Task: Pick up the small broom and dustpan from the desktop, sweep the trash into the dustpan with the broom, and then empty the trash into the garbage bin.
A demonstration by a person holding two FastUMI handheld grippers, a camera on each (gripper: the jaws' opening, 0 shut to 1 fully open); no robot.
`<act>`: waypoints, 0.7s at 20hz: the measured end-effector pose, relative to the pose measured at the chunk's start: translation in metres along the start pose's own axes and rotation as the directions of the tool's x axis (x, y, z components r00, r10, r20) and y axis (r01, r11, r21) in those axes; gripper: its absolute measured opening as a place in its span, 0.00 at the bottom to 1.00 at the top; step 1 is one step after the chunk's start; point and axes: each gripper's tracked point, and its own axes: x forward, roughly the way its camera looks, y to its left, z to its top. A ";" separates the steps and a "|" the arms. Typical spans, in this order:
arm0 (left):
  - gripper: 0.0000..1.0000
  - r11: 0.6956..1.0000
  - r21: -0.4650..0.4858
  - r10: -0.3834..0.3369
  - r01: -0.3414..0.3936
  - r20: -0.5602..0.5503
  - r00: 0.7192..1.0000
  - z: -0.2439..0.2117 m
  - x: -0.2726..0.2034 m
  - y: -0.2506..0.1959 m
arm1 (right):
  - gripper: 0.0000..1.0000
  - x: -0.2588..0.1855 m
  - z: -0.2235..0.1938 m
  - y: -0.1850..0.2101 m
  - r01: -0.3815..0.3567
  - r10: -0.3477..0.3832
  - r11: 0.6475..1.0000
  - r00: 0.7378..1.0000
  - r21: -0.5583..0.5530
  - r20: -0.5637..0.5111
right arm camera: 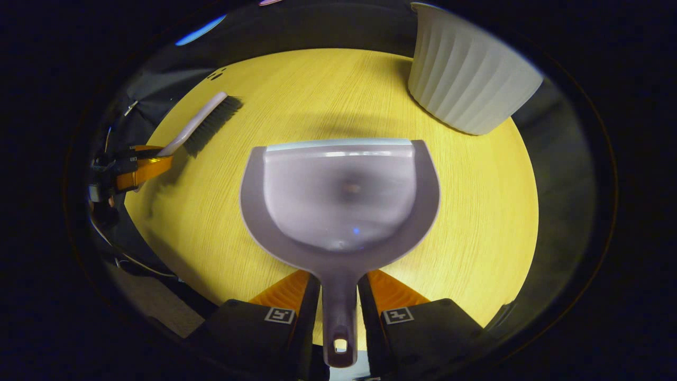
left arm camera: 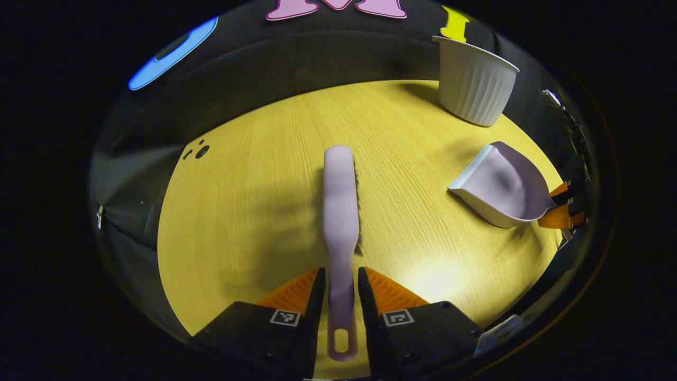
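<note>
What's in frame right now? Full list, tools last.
broom: 1, pale lilac with dark bristles, over the table's middle, handle between the left tool's fingers
dustpan: 1, pale lilac, over the table, handle between the right tool's fingers
bin: 1, white, ribbed, far edge of the table
table: 1, yellow wood grain, round
trash: none I can make out
left tool: 1, shut on the broom
right tool: 1, shut on the dustpan
</note>
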 end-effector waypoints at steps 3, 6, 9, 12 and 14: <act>0.46 1.000 0.012 0.017 -0.017 0.019 1.000 -0.003 -0.015 0.000 | 0.47 -0.019 -0.001 0.003 -0.002 0.002 1.000 0.999 -0.005 0.039; 0.47 0.999 0.001 0.047 -0.047 0.058 0.997 0.000 -0.035 0.005 | 0.46 -0.042 0.003 0.005 0.002 -0.001 1.000 0.994 -0.003 0.111; 0.47 0.998 -0.039 0.060 -0.054 0.158 0.986 0.020 -0.063 0.005 | 0.46 -0.069 0.017 0.006 0.019 -0.020 1.000 0.972 0.003 0.234; 0.47 0.995 -0.091 0.073 -0.045 0.323 0.944 0.062 -0.097 0.007 | 0.43 -0.104 0.047 0.005 0.034 -0.040 0.999 0.924 0.023 0.381; 0.46 0.992 -0.120 0.077 -0.027 0.432 0.899 0.093 -0.124 0.010 | 0.46 -0.128 0.067 0.006 0.044 -0.053 0.999 0.879 0.030 0.474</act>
